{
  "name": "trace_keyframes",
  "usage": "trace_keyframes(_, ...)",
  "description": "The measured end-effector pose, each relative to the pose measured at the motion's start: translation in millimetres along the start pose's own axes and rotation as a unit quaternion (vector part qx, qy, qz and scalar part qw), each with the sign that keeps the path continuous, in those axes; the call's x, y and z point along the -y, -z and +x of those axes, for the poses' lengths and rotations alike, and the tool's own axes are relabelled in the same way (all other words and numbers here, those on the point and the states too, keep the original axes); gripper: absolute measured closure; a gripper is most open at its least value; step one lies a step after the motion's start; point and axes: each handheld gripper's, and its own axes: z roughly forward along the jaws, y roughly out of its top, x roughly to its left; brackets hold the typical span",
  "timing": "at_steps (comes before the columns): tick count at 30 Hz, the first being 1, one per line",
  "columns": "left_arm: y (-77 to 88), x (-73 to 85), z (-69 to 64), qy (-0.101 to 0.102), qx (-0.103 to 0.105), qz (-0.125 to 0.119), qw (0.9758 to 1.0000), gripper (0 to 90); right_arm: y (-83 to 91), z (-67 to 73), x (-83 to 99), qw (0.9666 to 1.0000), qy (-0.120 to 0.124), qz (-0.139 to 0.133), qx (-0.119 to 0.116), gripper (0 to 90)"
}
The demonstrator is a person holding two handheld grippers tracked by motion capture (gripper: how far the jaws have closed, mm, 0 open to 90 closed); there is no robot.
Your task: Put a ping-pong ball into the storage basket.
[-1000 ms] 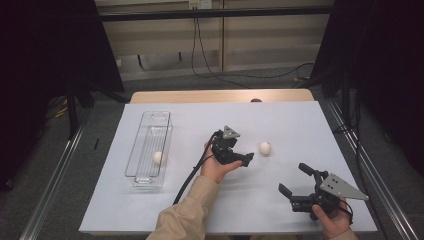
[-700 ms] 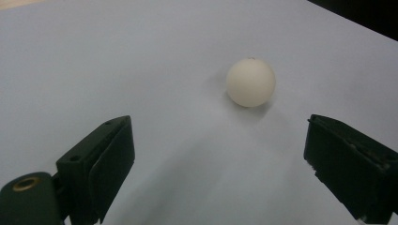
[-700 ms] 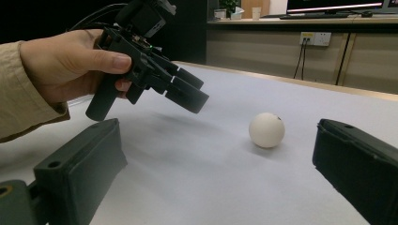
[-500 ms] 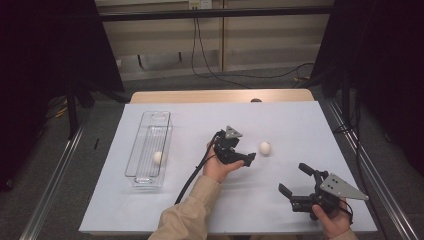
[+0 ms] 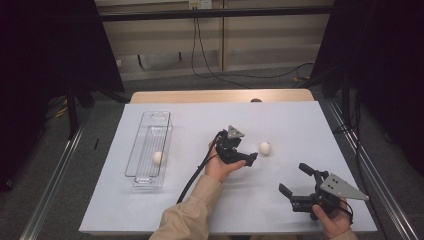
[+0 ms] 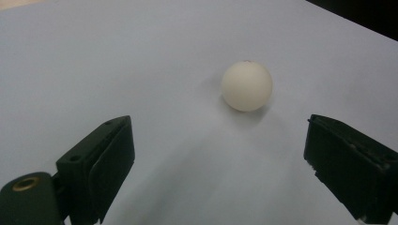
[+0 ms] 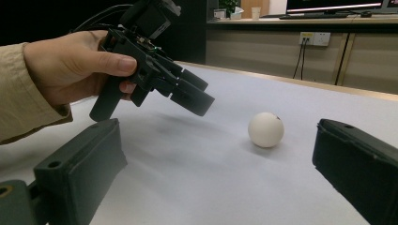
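clear tray (image 5: 148, 150) (ball (image 5: 158, 157) inside) sits well left of loose ball (image 5: 265, 148).

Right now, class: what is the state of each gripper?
Left gripper: open, holding nothing, aimed at the loose white ball on the table.
Right gripper: open, holding nothing, near the table's front edge.

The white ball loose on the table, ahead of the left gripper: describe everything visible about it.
The white ball is small, round and matt, off-white like an egg or plastic ball, with a tiny dark speck at its top. It rests on the white table sheet, casting a soft shadow, touching nothing else. It lies just beyond the open left gripper, not between its jaws. It is apart from the clear tray.
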Motion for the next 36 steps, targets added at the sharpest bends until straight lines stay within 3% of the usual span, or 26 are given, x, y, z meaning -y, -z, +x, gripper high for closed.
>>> trace_keyframes(20, -7.8, -2.4, -0.7, 0.006, 0.003, 0.001, 1.0000, 9.0, -0.1, -0.4, 0.1, 1.0000, 0.001, 0.001, -0.001, 1.5)
trace_keyframes(36, -16.1, -4.8, -2.5, -0.003, -0.001, 0.005, 1.0000, 9.1, 0.0, -0.3, 0.1, 1.0000, 0.001, 0.001, -0.002, 1.5)
